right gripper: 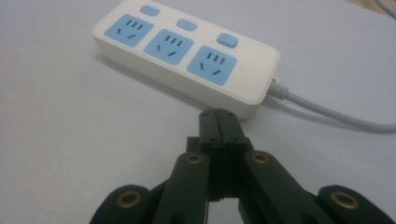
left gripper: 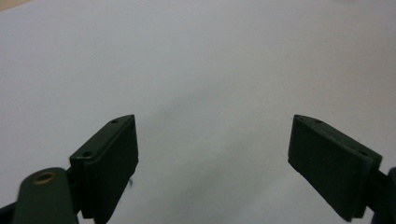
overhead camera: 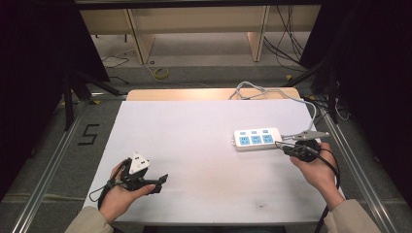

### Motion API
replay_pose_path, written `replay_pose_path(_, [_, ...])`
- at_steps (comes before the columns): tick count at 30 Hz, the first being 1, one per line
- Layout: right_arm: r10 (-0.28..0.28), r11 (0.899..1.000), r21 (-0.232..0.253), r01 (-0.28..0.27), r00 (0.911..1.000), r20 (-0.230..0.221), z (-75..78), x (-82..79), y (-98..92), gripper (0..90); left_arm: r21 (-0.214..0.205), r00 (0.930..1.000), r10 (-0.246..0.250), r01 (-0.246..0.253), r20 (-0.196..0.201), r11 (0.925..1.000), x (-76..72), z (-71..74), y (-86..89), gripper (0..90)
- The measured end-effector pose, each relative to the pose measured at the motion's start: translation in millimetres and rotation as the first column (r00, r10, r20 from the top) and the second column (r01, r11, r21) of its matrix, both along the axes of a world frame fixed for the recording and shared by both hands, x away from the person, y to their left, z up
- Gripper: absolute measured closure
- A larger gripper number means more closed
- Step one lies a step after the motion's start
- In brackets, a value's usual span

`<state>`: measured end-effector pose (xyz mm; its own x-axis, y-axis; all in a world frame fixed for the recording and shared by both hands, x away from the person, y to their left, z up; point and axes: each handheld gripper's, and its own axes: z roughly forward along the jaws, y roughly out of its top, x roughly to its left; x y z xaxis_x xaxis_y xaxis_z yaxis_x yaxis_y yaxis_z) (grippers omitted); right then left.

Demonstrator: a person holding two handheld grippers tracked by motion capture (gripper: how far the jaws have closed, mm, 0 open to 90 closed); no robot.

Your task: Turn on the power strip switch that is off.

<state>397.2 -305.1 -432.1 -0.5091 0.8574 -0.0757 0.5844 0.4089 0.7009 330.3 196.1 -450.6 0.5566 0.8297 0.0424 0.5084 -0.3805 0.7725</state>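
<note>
white table (overhead camera: 194,145), power strip (right gripper: 187,56) before closed jaws

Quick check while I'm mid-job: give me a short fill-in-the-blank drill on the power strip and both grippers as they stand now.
1. The power strip has ____ blue sockets.
2. The right gripper has its jaws ____, tips just short of the strip's edge.
3. The left gripper has its jaws ____, with nothing between them.
4. The strip's grey cable leaves the end nearest the ____ gripper.

Missing words: three; shut; open; right
</note>
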Motion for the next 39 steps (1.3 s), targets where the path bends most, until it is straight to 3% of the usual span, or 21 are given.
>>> replay_pose_path(39, [-0.009, 1.0, -0.011, 0.009, 0.9999, -0.007, 6.1, 24.4, 6.9, 90.0, 0.0, 1.0, -0.005, 0.005, 0.0, 1.0, -0.1, -0.2, -0.2, 15.8])
